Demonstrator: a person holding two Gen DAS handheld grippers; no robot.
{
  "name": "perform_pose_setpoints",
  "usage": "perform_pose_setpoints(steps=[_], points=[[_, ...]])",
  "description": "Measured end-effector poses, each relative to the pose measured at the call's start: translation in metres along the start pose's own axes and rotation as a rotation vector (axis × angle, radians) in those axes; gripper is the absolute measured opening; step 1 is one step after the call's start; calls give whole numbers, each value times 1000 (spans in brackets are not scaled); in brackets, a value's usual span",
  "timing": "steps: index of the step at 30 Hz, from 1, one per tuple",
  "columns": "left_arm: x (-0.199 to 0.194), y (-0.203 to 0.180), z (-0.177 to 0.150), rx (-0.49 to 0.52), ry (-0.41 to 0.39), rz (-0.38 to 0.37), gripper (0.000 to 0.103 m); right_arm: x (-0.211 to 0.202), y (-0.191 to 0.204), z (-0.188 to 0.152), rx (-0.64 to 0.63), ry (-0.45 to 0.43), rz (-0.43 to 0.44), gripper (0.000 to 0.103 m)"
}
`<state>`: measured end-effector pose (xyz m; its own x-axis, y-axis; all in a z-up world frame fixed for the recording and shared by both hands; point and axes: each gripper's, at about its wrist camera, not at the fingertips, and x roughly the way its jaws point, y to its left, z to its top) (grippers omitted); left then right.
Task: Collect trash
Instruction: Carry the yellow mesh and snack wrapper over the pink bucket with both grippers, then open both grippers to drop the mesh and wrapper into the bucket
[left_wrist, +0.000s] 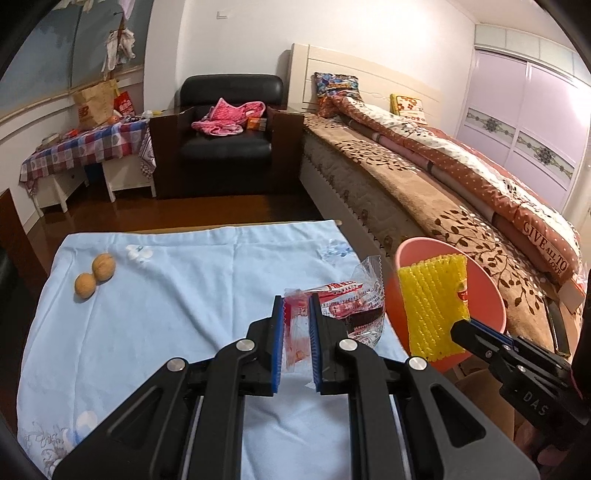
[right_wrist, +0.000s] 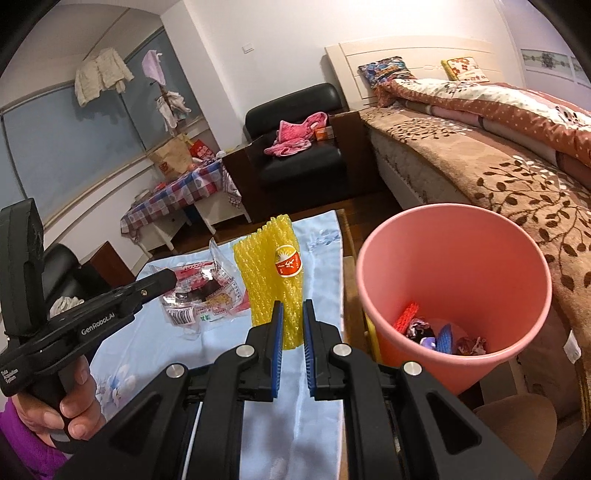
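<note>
Two grippers, each pinching one piece of trash: my left gripper (left_wrist: 295, 301) grips a clear red-printed wrapper (left_wrist: 343, 302) above the blue cloth (left_wrist: 177, 302), and my right gripper (right_wrist: 292, 308) clamps one yellow foam net (right_wrist: 271, 266) beside the pink bin (right_wrist: 454, 258). Two walnuts (left_wrist: 95, 275) lie touching on the cloth.

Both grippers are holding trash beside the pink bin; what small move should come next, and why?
Probably carry the right gripper rightward over the pink bin and release. It pinches the yellow foam net, the bin's open mouth is just beside it, and the left gripper holds a plastic wrapper.
</note>
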<state>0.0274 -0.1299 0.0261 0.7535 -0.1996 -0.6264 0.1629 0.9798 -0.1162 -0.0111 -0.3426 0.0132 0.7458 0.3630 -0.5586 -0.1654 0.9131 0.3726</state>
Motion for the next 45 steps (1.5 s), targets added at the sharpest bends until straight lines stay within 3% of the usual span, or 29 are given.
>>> perform_pose_setpoints(steps=[22, 45], points=[[25, -55, 15, 103, -12, -77, 12, -19, -60, 15, 127, -82, -98, 10], [64, -113, 17, 189, 11, -144, 12, -19, -114, 4, 208, -111, -226, 10]])
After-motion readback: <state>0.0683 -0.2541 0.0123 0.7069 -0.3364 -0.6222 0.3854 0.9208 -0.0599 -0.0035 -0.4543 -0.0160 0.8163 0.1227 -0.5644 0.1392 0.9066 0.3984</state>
